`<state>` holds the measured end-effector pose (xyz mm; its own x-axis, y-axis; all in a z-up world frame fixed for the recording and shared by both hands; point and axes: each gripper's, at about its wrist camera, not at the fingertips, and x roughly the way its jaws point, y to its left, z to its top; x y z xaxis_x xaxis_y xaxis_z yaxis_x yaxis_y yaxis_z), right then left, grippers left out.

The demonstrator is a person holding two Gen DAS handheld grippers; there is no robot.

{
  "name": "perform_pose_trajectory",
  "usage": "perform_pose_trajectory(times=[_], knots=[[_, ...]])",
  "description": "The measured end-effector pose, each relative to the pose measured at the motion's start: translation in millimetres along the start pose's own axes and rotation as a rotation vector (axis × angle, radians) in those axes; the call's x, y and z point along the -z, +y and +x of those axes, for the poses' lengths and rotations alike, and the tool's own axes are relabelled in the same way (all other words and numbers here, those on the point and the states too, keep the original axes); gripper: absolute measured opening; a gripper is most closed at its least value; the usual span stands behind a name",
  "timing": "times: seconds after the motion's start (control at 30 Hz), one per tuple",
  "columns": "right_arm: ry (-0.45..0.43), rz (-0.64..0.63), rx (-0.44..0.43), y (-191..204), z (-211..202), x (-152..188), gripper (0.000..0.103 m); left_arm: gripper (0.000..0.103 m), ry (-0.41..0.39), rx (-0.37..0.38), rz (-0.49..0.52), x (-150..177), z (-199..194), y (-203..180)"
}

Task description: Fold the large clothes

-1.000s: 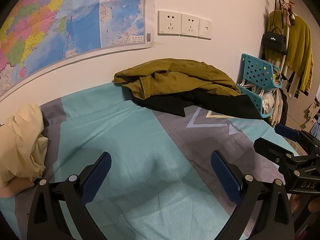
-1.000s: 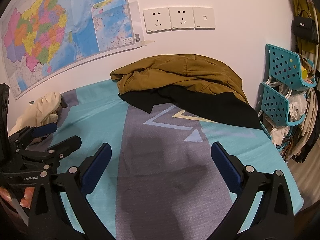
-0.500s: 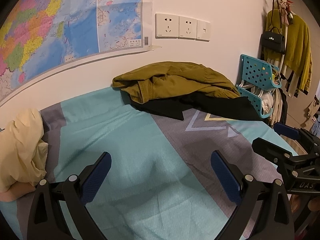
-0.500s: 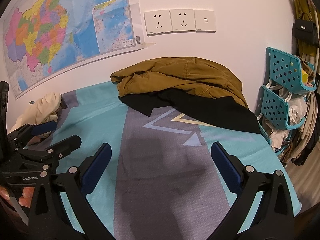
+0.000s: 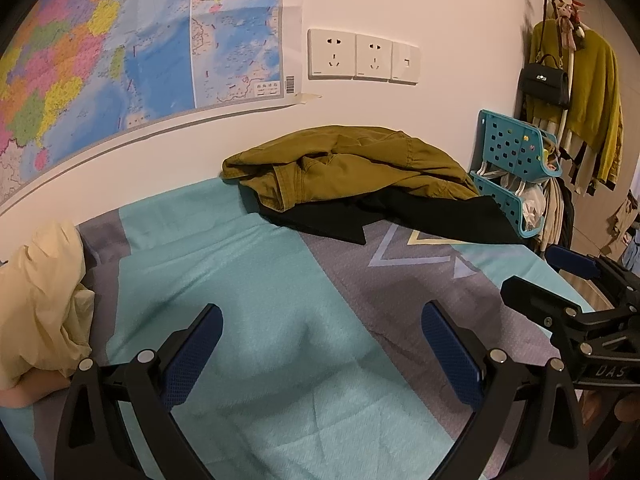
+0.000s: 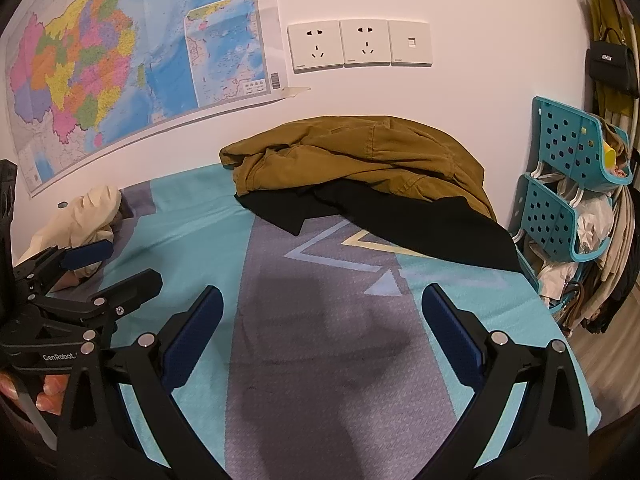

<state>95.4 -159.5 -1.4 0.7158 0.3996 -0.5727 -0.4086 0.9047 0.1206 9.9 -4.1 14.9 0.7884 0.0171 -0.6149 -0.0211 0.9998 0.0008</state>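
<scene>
Olive-brown jacket (image 5: 348,164) lies heaped on one black garment (image 5: 420,216) at the bed's (image 5: 240,280) far edge, upper centre of frame, against the wall, unfolded. I hold my left gripper (image 5: 320,344) and right gripper (image 6: 320,324) released and empty over bare bedspread, presumably staged for reaching. One cream garment (image 5: 40,300) sits far left.

On the wall ahead of you hangs a map (image 5: 132,52), with three white sockets (image 5: 362,56) just beside its lower right corner. To your right a teal rack (image 6: 568,188) stuffed with bags stands against the bed (image 5: 224,264), whose cover is teal and grey. Beyond the rack you see a black handbag (image 5: 544,84) hanging over a yellow-green sweater (image 5: 592,84).
</scene>
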Motion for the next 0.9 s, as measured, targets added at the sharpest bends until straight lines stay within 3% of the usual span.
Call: perform_pose_trajectory(times=[0.9], knots=[[-0.003, -0.003, -0.006, -2.4, 4.7, -6.0, 0.098, 0.096, 0.007, -0.001, -0.002, -4.2, 6.1, 0.5]])
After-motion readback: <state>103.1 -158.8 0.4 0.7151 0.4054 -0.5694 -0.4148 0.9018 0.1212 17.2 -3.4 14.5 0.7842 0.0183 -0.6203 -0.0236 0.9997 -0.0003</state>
